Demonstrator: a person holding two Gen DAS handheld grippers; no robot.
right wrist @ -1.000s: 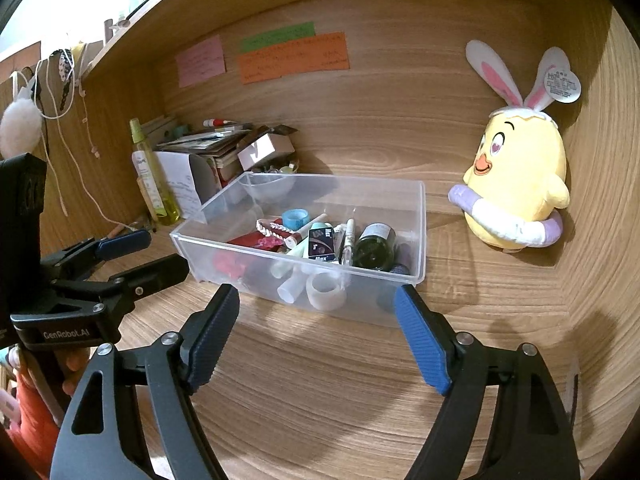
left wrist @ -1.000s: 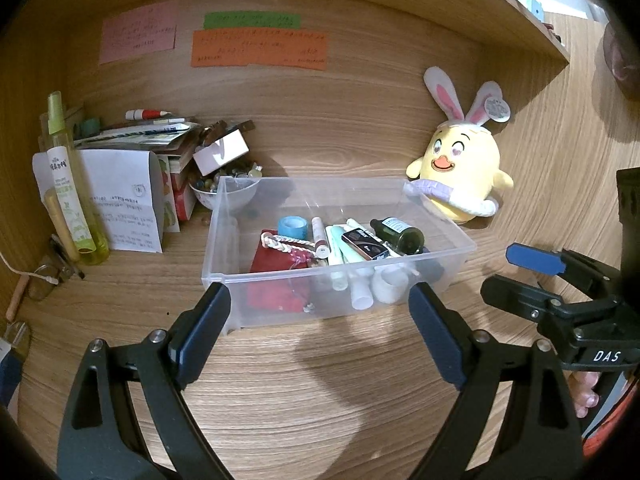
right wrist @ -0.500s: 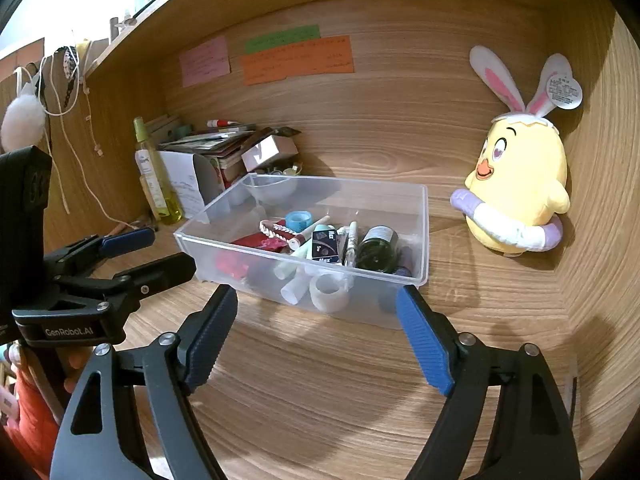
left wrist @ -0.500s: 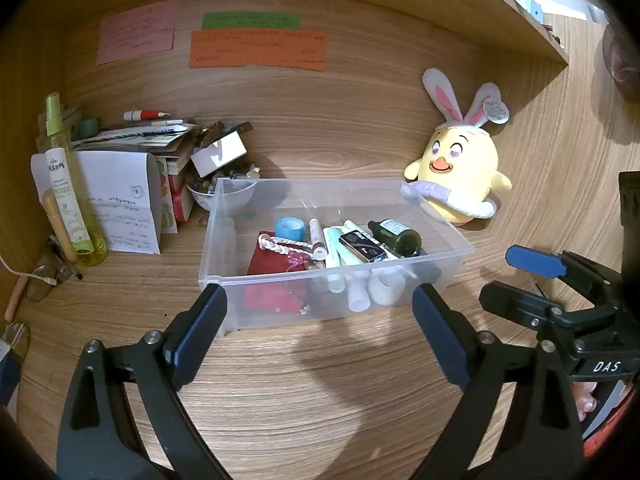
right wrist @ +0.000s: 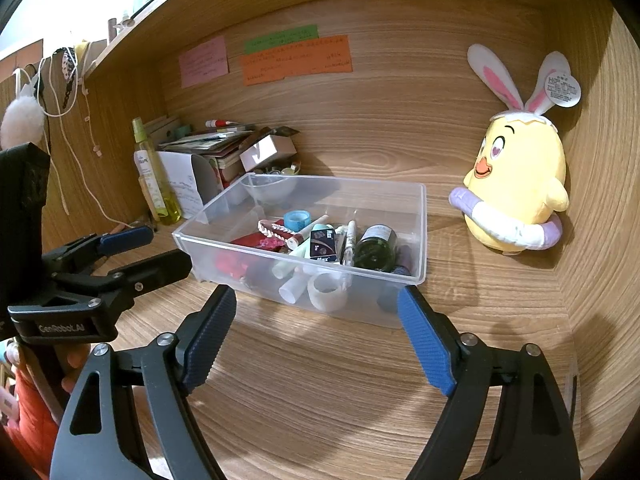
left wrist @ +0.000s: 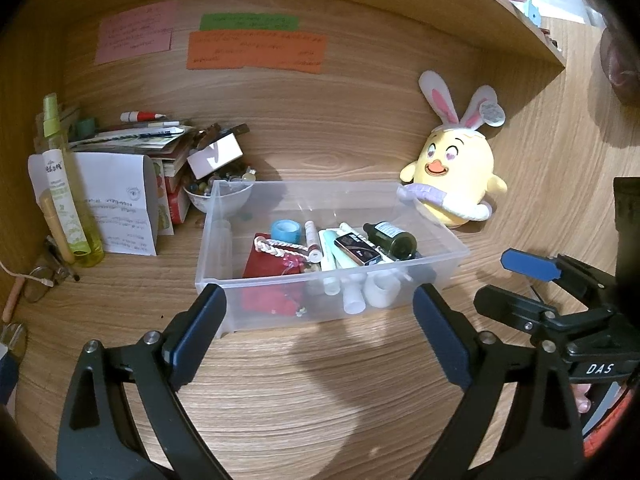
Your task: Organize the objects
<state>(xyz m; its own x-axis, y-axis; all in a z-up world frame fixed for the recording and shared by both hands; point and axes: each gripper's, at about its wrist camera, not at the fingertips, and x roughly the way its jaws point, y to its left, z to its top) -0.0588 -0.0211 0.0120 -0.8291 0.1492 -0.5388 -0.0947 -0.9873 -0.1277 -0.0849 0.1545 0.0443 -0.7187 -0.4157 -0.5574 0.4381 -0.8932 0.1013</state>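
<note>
A clear plastic bin [left wrist: 224, 276] [right wrist: 418, 236] stands on the wooden desk. It holds a red pouch [left wrist: 276, 260], a blue tape roll [left wrist: 286, 230], a dark green bottle [left wrist: 390, 236] [right wrist: 376, 248], a small black box [left wrist: 356, 250] [right wrist: 322, 244] and several white tubes. My left gripper [left wrist: 320, 332] is open and empty, just in front of the bin. My right gripper [right wrist: 318, 332] is open and empty, also in front of the bin. Each gripper shows at the edge of the other's view.
A yellow chick plush [left wrist: 456, 180] [right wrist: 520, 192] sits right of the bin against the side wall. At the left are a yellow spray bottle [left wrist: 64, 196], a folded paper [left wrist: 116, 200], stacked books and a small bowl [left wrist: 220, 196]. A shelf overhangs.
Both grippers have drawn back slightly from the bin and stay open. Nothing else has moved.
</note>
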